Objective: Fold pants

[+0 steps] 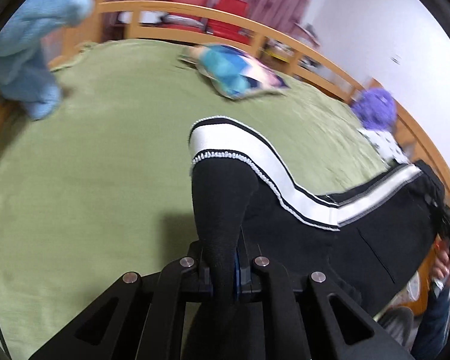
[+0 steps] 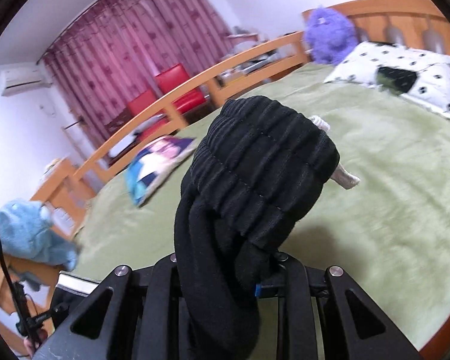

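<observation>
The pants [image 1: 300, 219] are black with a white side stripe and white braided trim. In the left wrist view they hang above the green bedspread [image 1: 90, 165], stretched toward the right. My left gripper [image 1: 222, 273] is shut on a bunched black leg end. In the right wrist view my right gripper [image 2: 225, 273] is shut on the pants' ribbed elastic waistband [image 2: 261, 168], which rises in a bunch in front of the camera; a white drawstring end [image 2: 348, 180] sticks out. The fingertips of both grippers are hidden by cloth.
A printed cushion [image 1: 234, 72] lies mid-bed. A blue plush [image 1: 30, 54] sits at the bed's left edge, a purple plush [image 2: 330, 34] and a spotted pillow [image 2: 399, 75] by the headboard. A wooden rail [image 1: 225, 18] borders the far side. Red chairs [image 2: 177, 87] stand beyond.
</observation>
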The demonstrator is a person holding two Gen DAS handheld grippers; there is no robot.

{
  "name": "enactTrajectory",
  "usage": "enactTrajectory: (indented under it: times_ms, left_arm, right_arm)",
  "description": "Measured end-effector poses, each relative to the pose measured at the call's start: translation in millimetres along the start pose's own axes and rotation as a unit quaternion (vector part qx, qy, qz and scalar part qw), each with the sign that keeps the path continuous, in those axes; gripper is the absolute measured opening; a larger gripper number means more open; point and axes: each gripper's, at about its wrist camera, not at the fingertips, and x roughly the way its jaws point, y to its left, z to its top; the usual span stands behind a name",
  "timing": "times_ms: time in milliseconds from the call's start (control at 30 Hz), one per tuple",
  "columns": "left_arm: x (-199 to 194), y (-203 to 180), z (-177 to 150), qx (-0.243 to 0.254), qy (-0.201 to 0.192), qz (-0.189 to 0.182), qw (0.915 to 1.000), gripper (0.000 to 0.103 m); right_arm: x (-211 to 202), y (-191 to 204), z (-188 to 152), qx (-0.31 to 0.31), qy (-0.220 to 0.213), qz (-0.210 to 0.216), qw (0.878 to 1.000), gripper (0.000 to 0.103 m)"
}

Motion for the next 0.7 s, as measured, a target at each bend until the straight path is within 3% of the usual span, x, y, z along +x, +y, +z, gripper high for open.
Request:
enactTrajectory:
  times_ms: [100,167,233,300,333,367,433,500,567,600,700]
  left_arm:
    - [-8.8,36.9,2.4,-0.007,-0.002,0.048,0.9988,0.01]
    - [1.8,57.3,-1.5,-0.018,0.015,0.058,0.998,0.01]
    - [27.5,73.3,-11.7,-0.036,0.053,0.069,0.9956,0.015]
    - [46.4,79.5,-23.9,-0.035,0.078,0.13,0.9877,0.028]
    - [49.4,80.0,-28.6,-0.029,0.082,0.153,0.9844,0.03]
    - [50.2,78.8,-34.7,-0.021,0.082,0.167,0.9823,0.035]
    - [44.5,76.0,-40.3,-0.026,0.078,0.158,0.984,0.049]
    - [33.3,71.9,-43.8,-0.026,0.066,0.143,0.9871,0.065]
    - [19.7,61.7,-47.7,-0.013,0.047,0.137,0.9894,0.066]
    - [14.4,58.5,-52.6,-0.01,0.041,0.13,0.9905,0.074]
    - [19.9,48.0,-77.2,-0.013,0.06,0.085,0.9945,0.081]
  right_arm:
    - [16.2,22.4,-24.1,0.005,0.02,0.036,0.999,0.023]
    - [35.7,24.9,-45.0,-0.003,0.049,0.034,0.998,0.024]
    - [60.8,11.0,-67.9,0.004,0.09,0.005,0.996,0.027]
    - [80.1,-11.9,-83.2,0.028,0.136,-0.04,0.99,0.036]
    - [92.5,-33.3,-95.0,0.066,0.187,-0.077,0.977,0.037]
    - [96.5,-46.0,-102.8,0.095,0.214,-0.087,0.968,0.039]
    - [92.3,-60.8,-112.9,0.118,0.227,-0.08,0.963,0.042]
    - [76.8,-56.3,-108.6,0.087,0.213,-0.1,0.968,0.048]
    - [57.0,-44.8,-101.3,0.048,0.194,-0.127,0.972,0.049]
    - [47.8,-37.6,-97.3,0.031,0.184,-0.136,0.973,0.049]
    - [21.4,-15.6,-85.6,-0.022,0.159,-0.149,0.976,0.049]
